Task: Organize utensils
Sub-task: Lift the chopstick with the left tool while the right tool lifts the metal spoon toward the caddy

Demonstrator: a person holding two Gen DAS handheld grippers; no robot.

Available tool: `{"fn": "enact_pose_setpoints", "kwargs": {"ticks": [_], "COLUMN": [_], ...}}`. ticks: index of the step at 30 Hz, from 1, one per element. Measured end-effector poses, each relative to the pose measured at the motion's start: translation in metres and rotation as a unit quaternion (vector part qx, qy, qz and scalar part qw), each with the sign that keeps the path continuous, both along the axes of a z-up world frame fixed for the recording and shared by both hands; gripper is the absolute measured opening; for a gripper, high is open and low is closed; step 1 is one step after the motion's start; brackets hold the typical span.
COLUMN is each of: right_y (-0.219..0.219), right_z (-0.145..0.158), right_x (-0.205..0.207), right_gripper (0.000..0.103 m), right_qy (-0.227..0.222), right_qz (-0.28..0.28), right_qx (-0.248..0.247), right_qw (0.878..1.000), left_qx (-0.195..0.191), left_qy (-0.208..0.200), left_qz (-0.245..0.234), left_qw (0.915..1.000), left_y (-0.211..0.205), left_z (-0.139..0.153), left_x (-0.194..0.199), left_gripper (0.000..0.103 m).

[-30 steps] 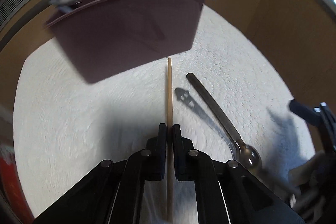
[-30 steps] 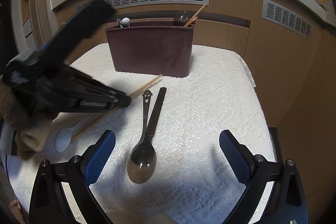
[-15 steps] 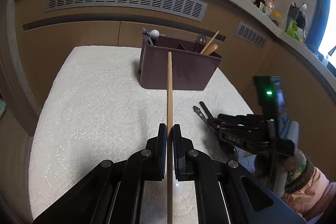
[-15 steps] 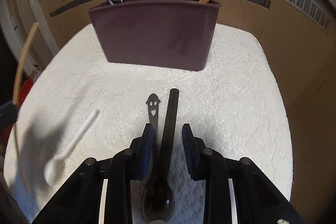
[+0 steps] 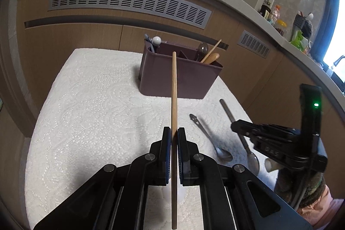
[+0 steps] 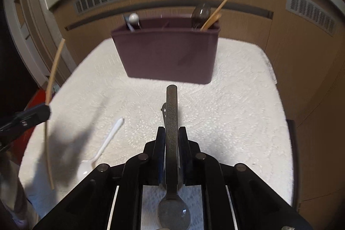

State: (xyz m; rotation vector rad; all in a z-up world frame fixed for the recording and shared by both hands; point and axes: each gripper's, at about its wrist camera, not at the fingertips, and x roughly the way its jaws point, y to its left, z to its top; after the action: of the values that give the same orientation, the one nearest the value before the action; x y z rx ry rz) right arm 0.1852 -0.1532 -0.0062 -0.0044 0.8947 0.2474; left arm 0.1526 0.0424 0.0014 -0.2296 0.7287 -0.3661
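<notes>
Left gripper (image 5: 174, 133) clamps a wooden chopstick (image 5: 173, 92), aimed at the maroon caddy (image 5: 179, 77) ahead. Right gripper (image 6: 171, 133) pinches the dark spoon (image 6: 171, 122) by its handle w/ bowl trailing. Tip: approach from above, drop into the matching compartment.

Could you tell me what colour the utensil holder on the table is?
The utensil holder is a dark plum-maroon; it shows best in the right wrist view.
</notes>
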Motion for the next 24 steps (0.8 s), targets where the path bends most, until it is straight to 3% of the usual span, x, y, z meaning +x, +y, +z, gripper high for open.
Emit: {"fn": "enact_pose_setpoints", "kwargs": {"ticks": [6,13,16,19,24], "right_y": [-0.013,-0.024,-0.026,-0.024,-0.021], "right_z": [0.036,0.050,0.062,0.096,0.171], "right_x": [-0.024,-0.025,-0.022,-0.016,-0.003], "right_gripper": [0.010,0.010,0.010,0.010,0.010], "right_qy": [-0.049,-0.089,-0.113,-0.163,-0.269], "right_qz": [-0.002,-0.014,-0.013,-0.009,-0.010], "right_qx": [0.022,0.037,0.046,0.043,0.036], "right_qw": [0.999,0.995,0.992,0.986,0.962], "left_qx": [0.006,0.008,-0.001,-0.007,-0.010], "left_qy": [-0.010,-0.025,-0.056,-0.099,-0.205], "left_qz": [-0.010,-0.009,-0.005,0.004,0.011], "left_qw": [0.9999,0.9996,0.9984,0.9950,0.9787], "left_y": [-0.015,-0.023,-0.023,-0.022,-0.023], "left_z": [0.013,0.028,0.054,0.091,0.164], "left_x": [-0.002,0.002,0.011,0.023,0.048], "left_gripper": [0.006,0.006,0.006,0.006,0.006]}}
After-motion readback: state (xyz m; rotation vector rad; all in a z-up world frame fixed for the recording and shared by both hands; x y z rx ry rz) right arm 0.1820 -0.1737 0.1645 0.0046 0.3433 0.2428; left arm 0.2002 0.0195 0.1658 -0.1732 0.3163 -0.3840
